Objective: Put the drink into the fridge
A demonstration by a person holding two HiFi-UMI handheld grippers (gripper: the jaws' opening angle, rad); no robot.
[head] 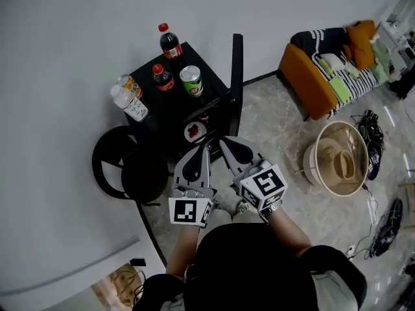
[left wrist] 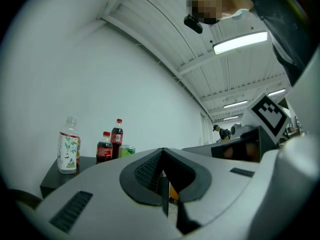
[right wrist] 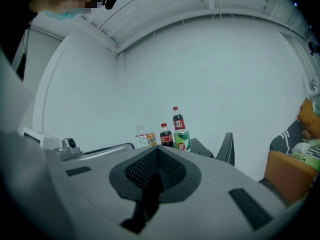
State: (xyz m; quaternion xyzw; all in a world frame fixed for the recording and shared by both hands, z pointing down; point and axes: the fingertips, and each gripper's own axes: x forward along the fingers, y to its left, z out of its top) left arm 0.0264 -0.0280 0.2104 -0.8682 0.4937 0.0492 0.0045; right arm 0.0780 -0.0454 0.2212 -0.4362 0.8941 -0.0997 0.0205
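**Approach step, nothing picked up yet**

Far left, standing on top of the black fridge: clear bottle, small cola bottle, tall cola bottle, green can. Near centre: left gripper and right gripper, both closed and empty, well short of the drinks. Next, probably: open one, reach far, clamp a bottle. Right: open fridge door, pale stone floor, orange sofa.

Hand-held grippers closed, empty, level

Ahead-left of the left gripper, the clear white-labelled plastic bottle nearly hides the orange drink bottle behind it.
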